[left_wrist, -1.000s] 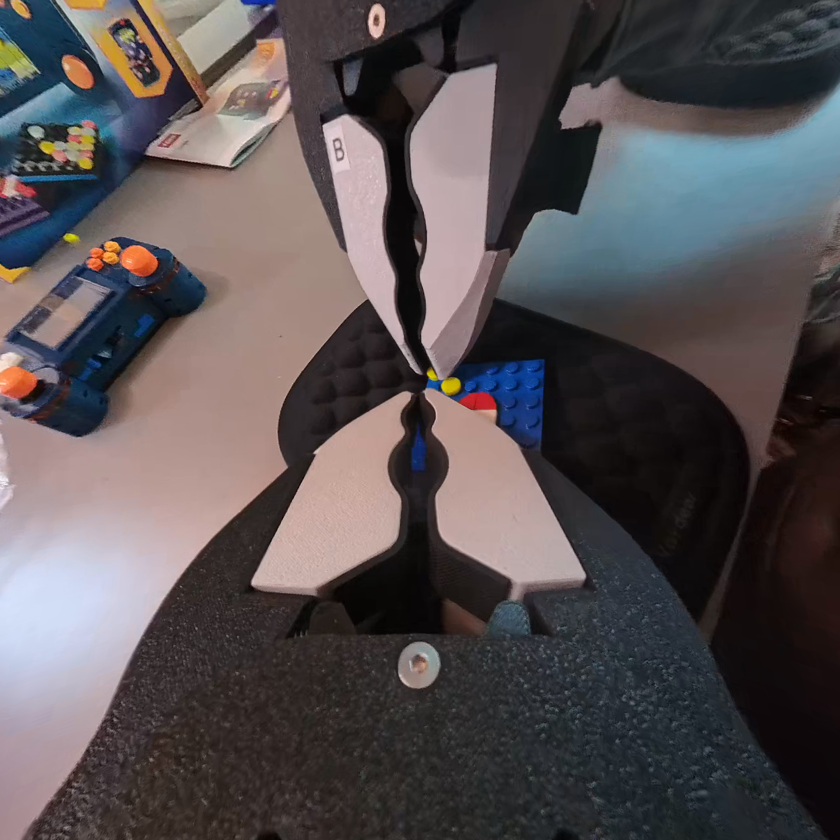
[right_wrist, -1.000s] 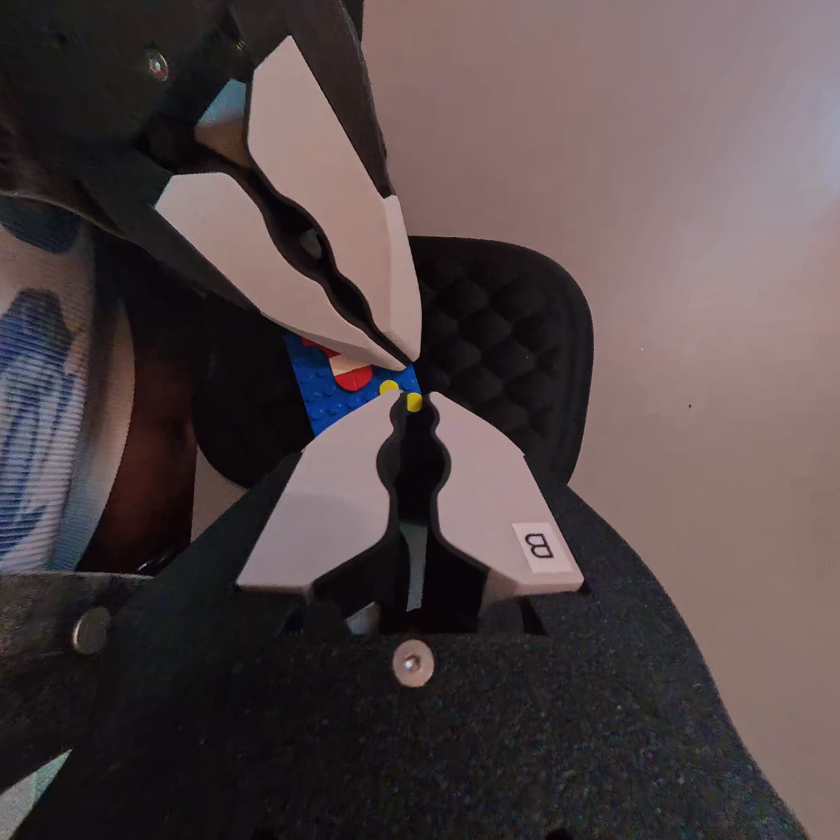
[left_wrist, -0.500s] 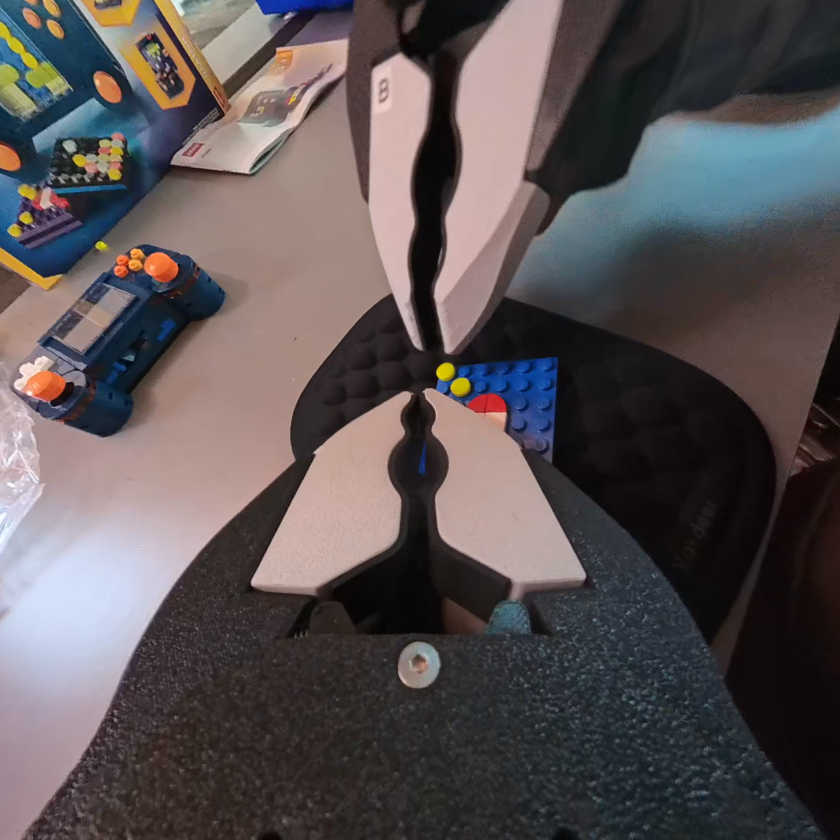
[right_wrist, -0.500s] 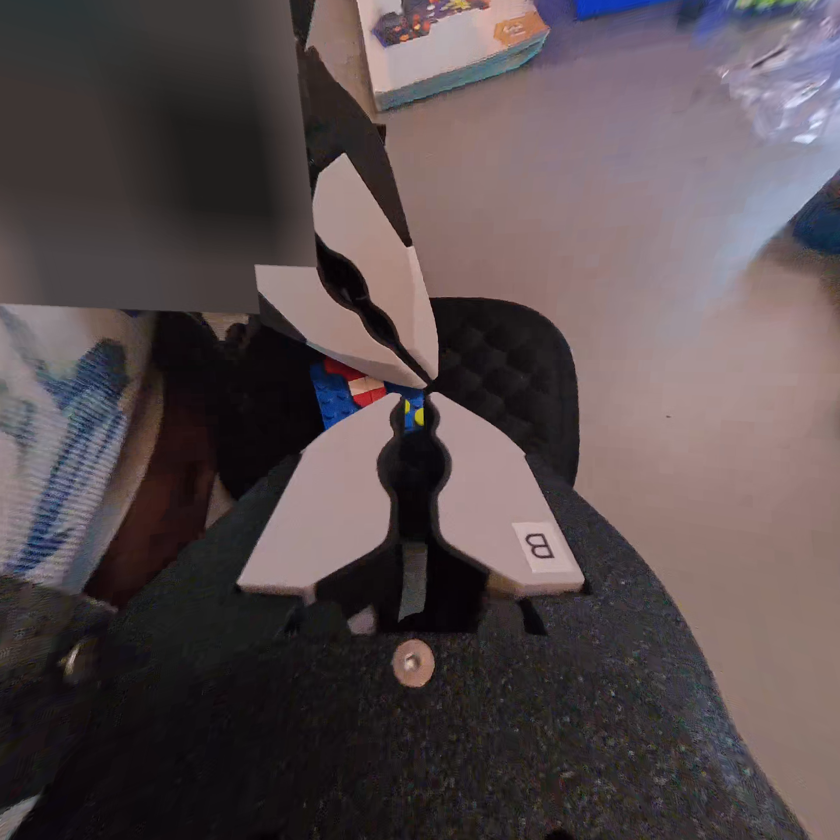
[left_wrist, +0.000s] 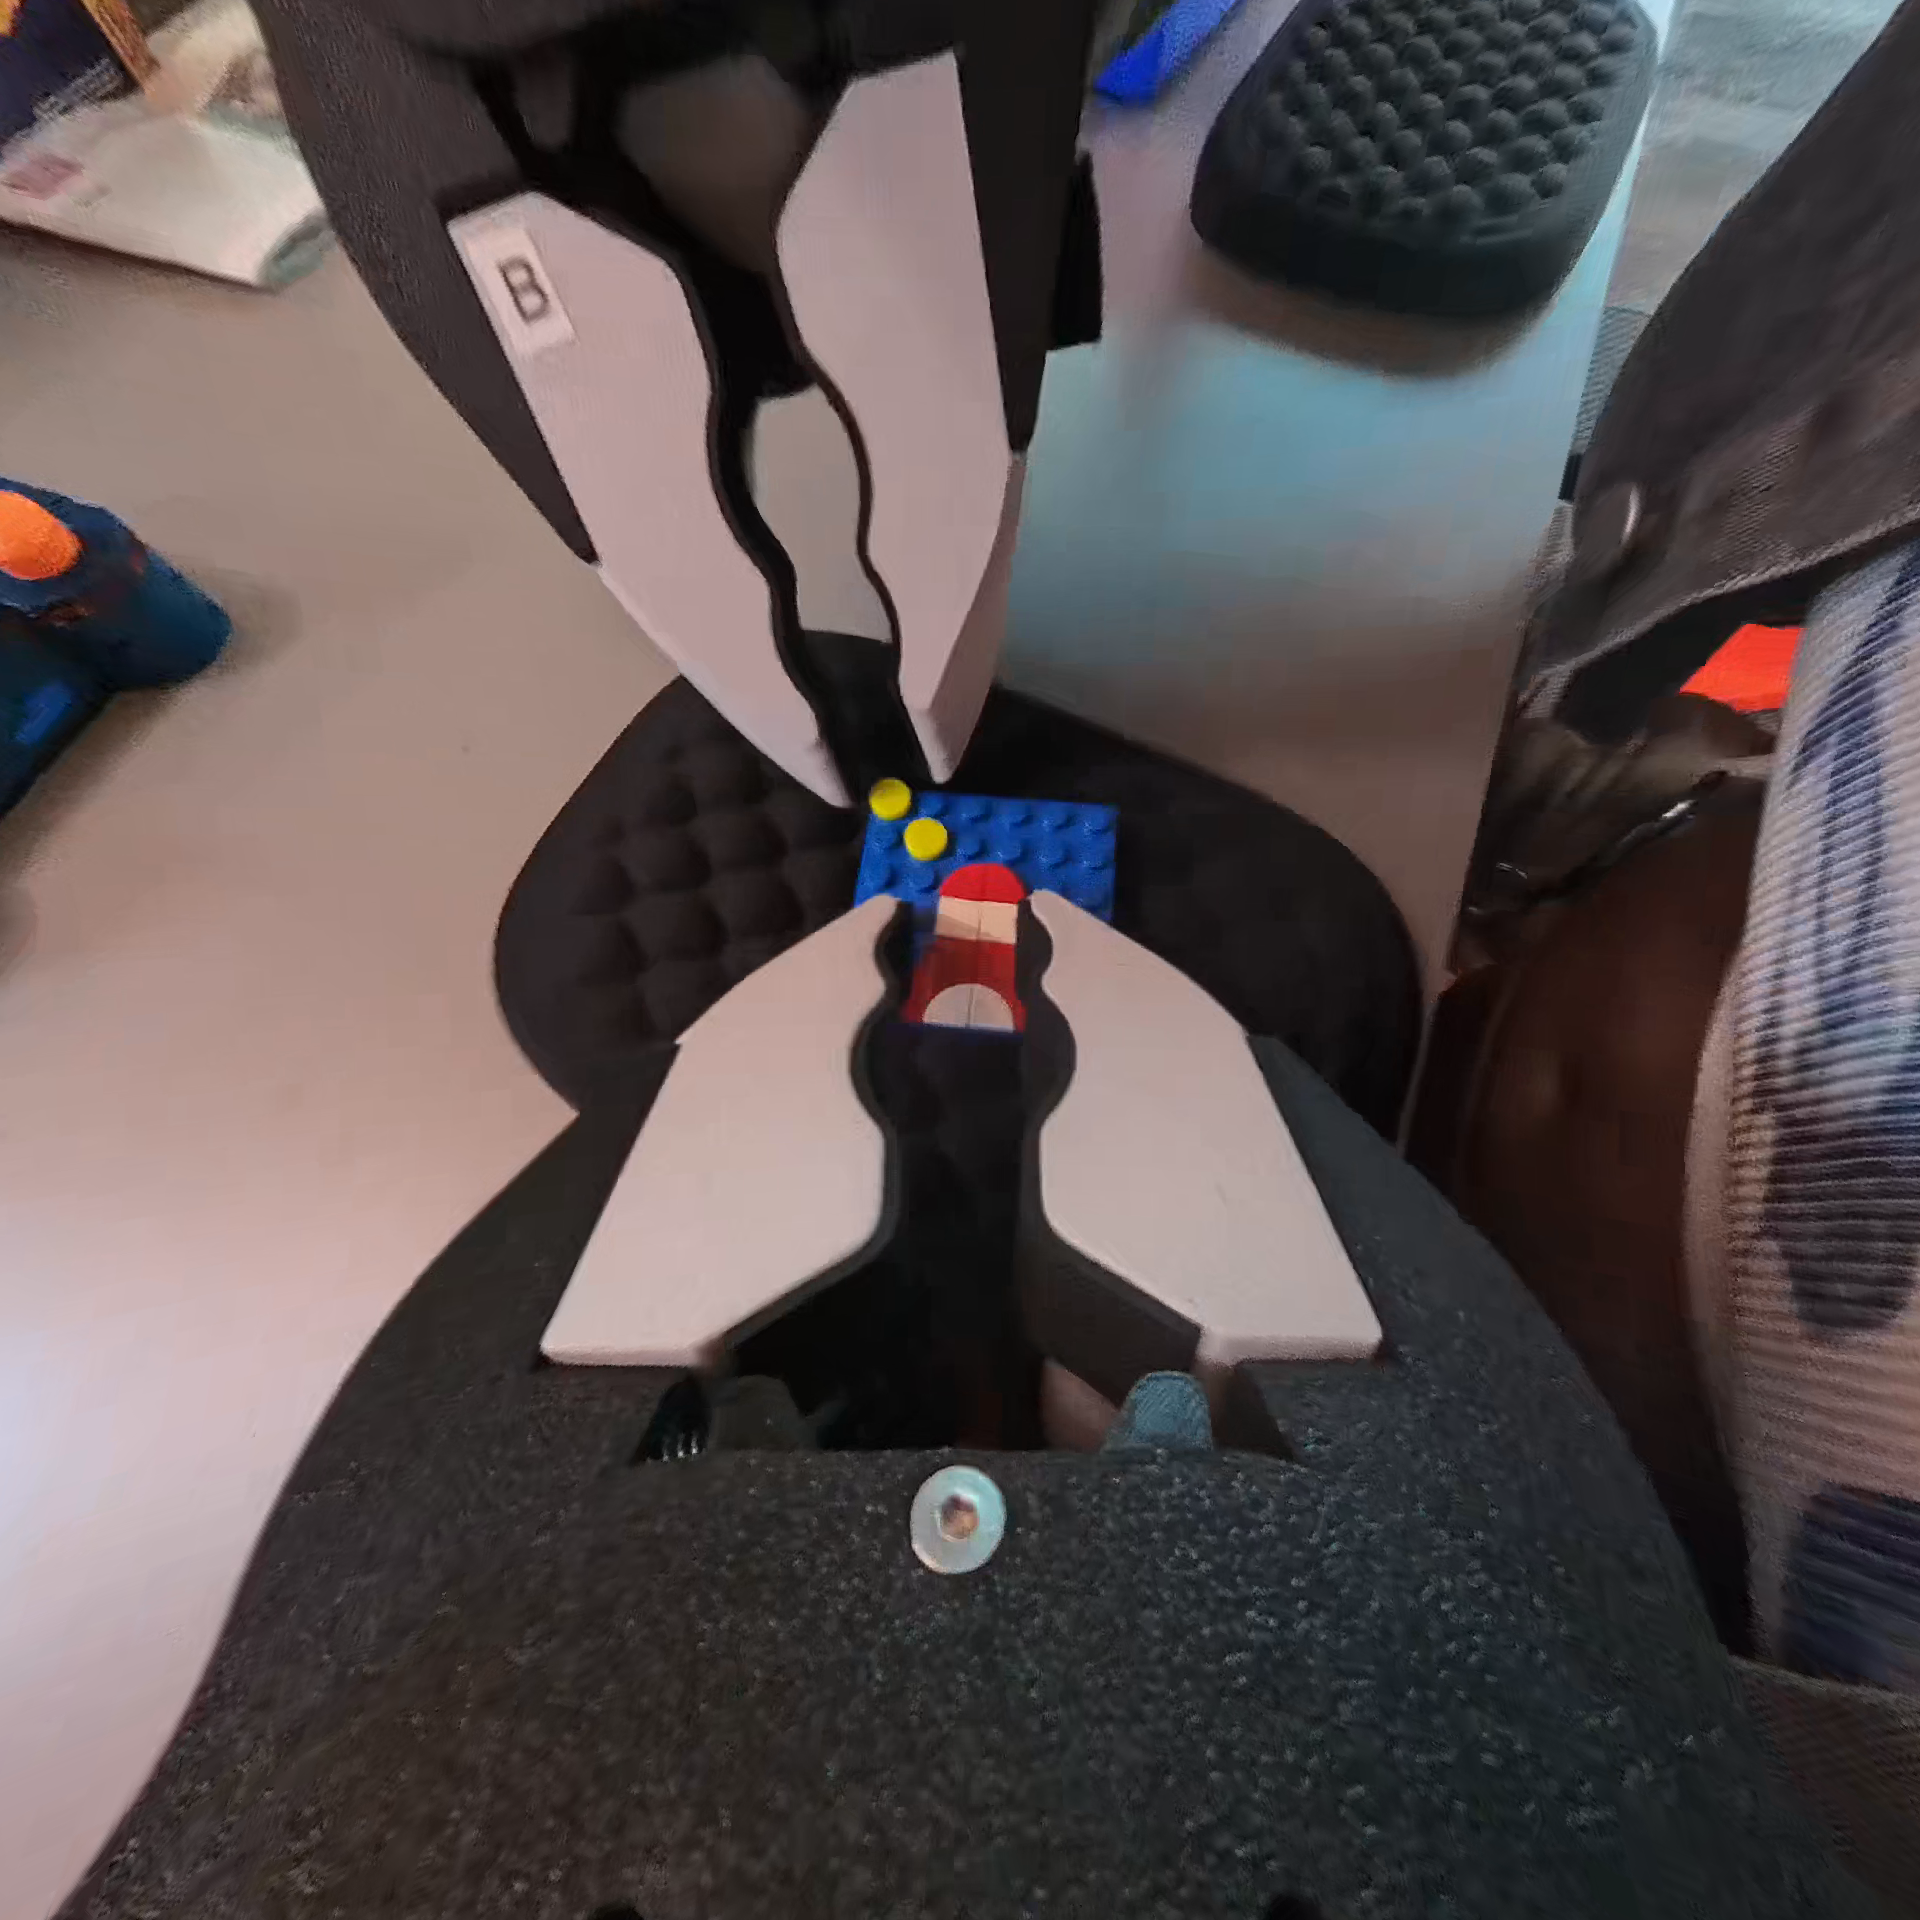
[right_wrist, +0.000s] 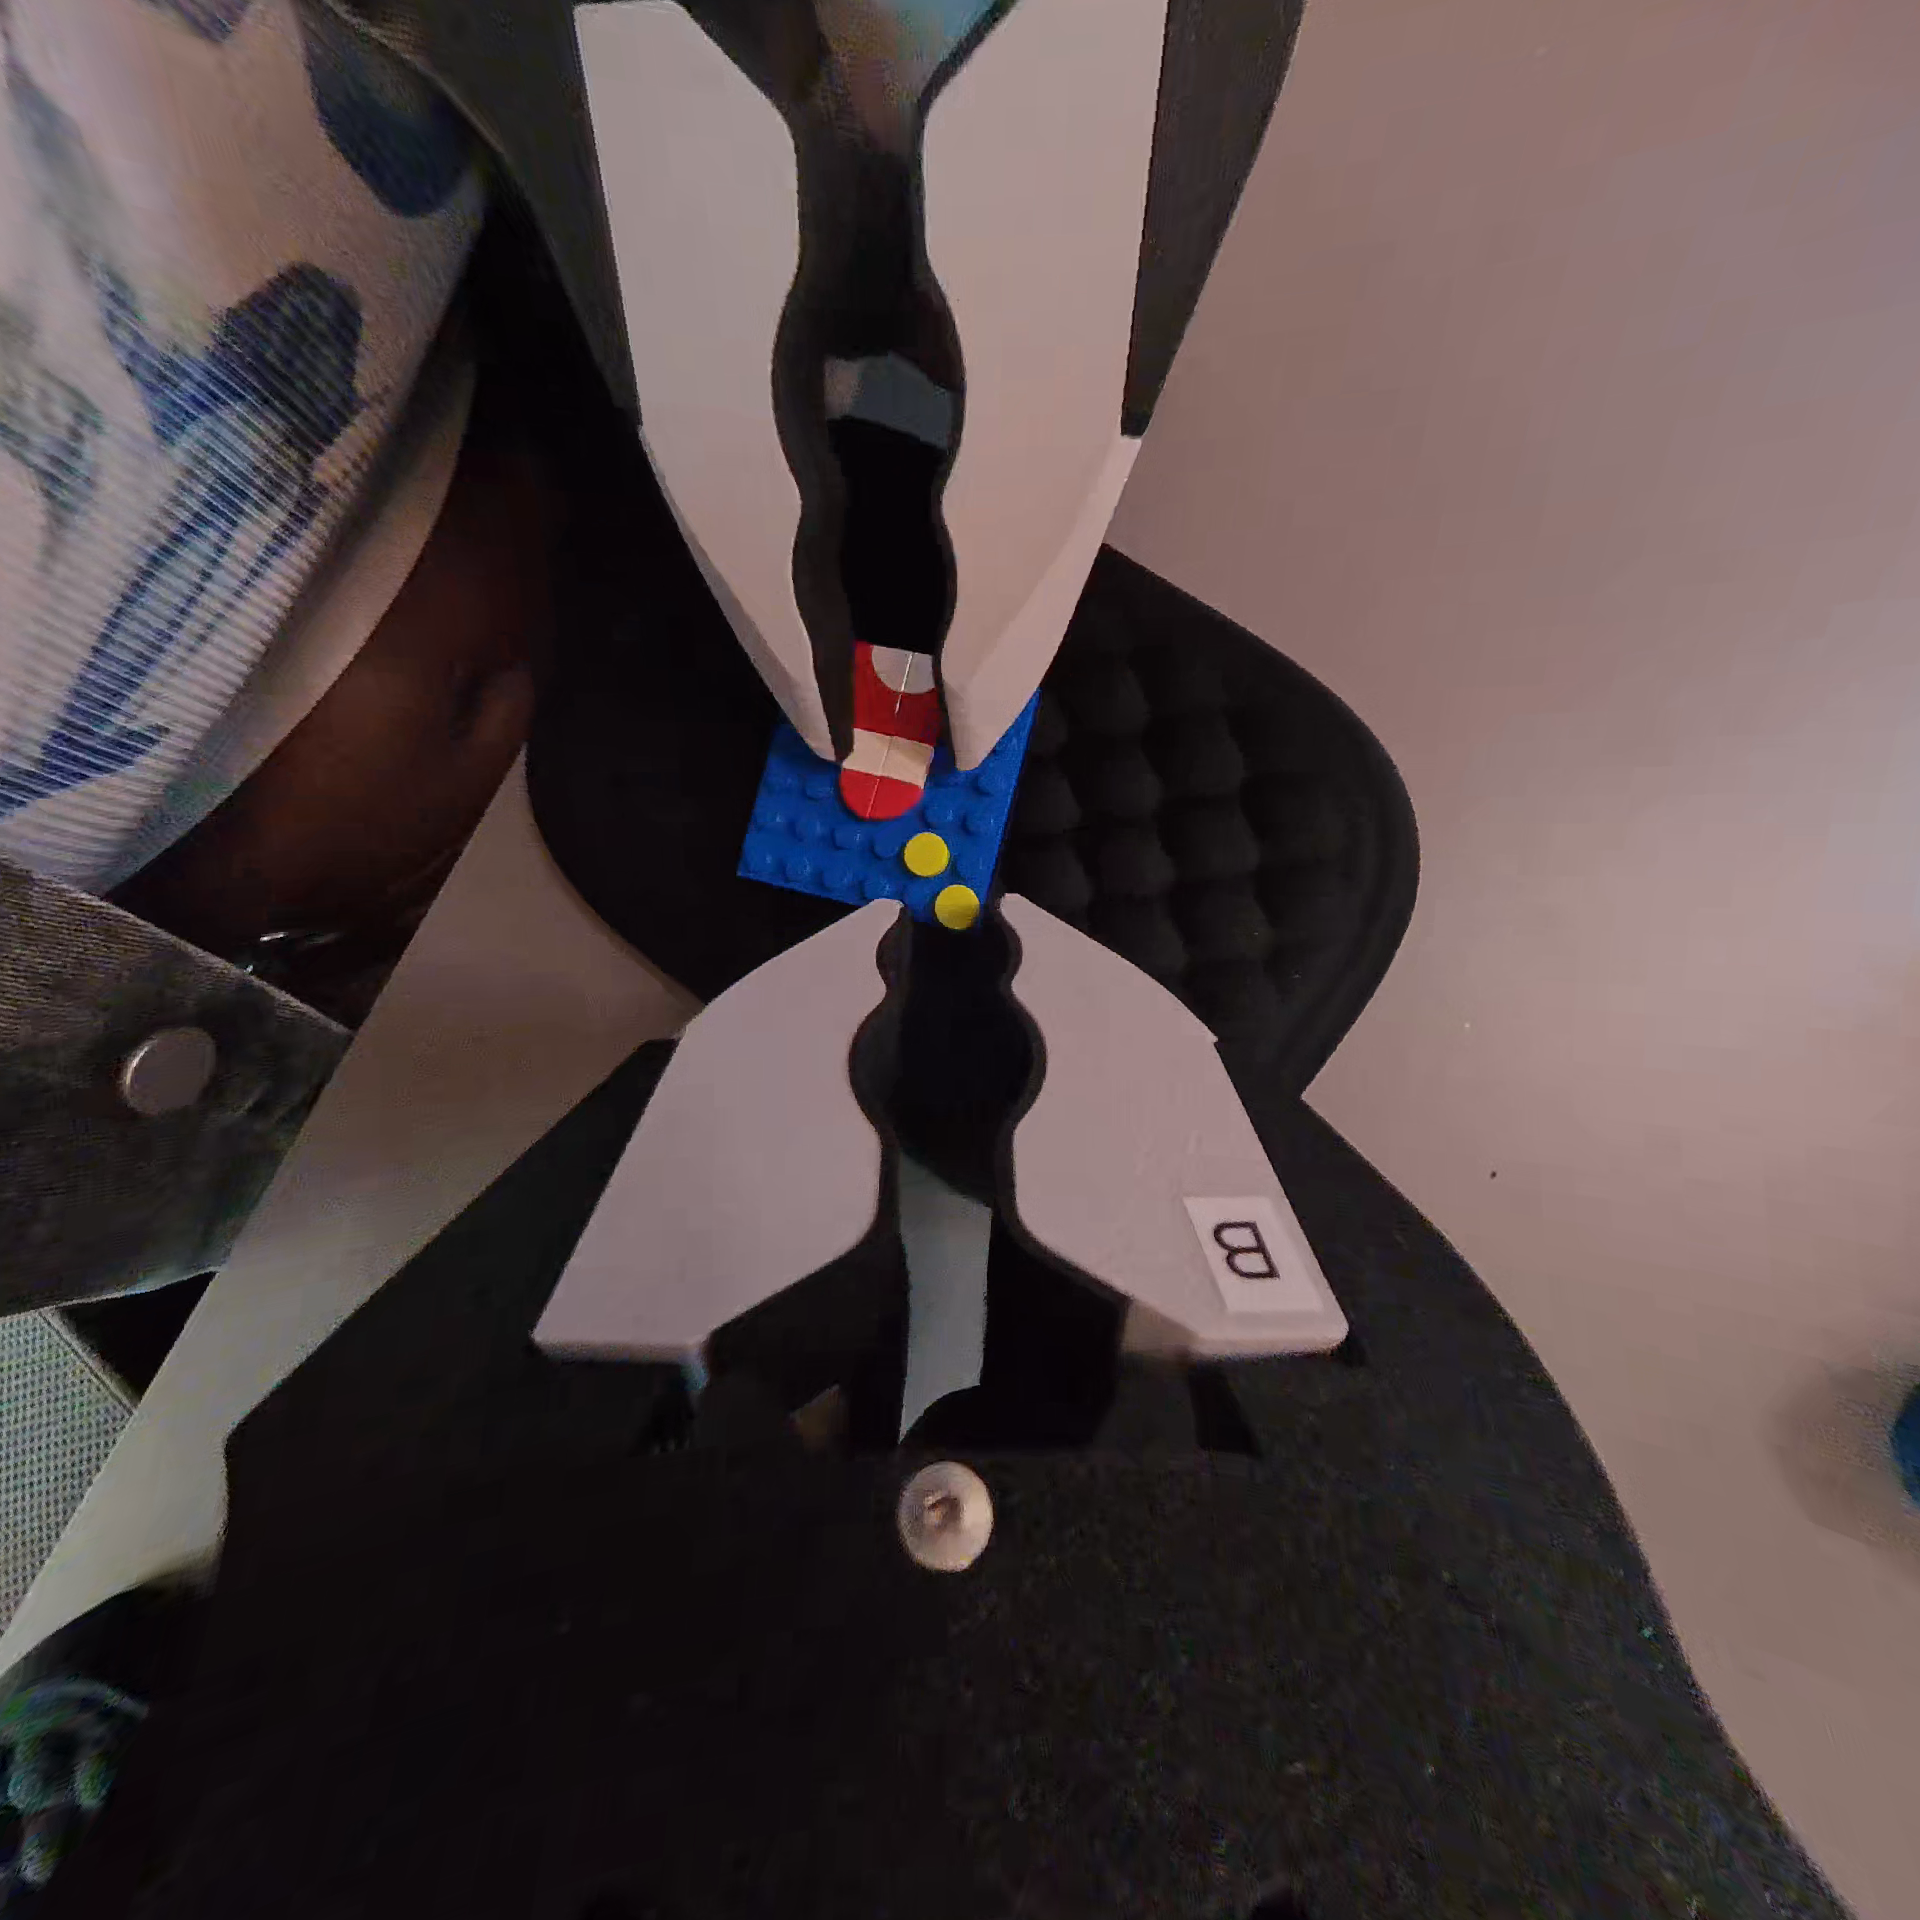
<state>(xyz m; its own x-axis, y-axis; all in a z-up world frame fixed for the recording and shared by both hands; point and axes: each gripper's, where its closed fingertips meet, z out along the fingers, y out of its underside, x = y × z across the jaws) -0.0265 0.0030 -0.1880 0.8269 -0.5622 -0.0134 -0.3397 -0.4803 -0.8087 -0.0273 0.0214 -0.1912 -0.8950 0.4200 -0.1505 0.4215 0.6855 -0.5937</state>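
Note:
A blue studded plate (left_wrist: 1039, 831) lies on a black dimpled pad (left_wrist: 675, 883). It carries a red and tan tile group (left_wrist: 977, 935) and two yellow round studs (left_wrist: 890, 798). My left gripper (left_wrist: 968, 902) is open, its fingertips on either side of the red tiles. My right gripper (left_wrist: 890, 784), marked with a label, comes in from the far side, slightly open over the corner yellow stud. In the right wrist view, my right gripper (right_wrist: 951, 907) has that stud (right_wrist: 956, 906) between its tips. The left gripper (right_wrist: 896, 753) straddles the tiles (right_wrist: 883, 727) on the plate (right_wrist: 821, 842).
A dark blue brick-built game controller (left_wrist: 94, 613) lies on the grey table (left_wrist: 260, 831) at the left. A booklet (left_wrist: 156, 197) lies at the far left. A second black pad (left_wrist: 1423, 135) sits far right. A person's patterned clothing (left_wrist: 1818, 1039) fills the right edge.
My left gripper has opened and moved along the plate to straddle the red tiles. My right gripper lifted away, then came back down to the yellow-stud corner and opened slightly.

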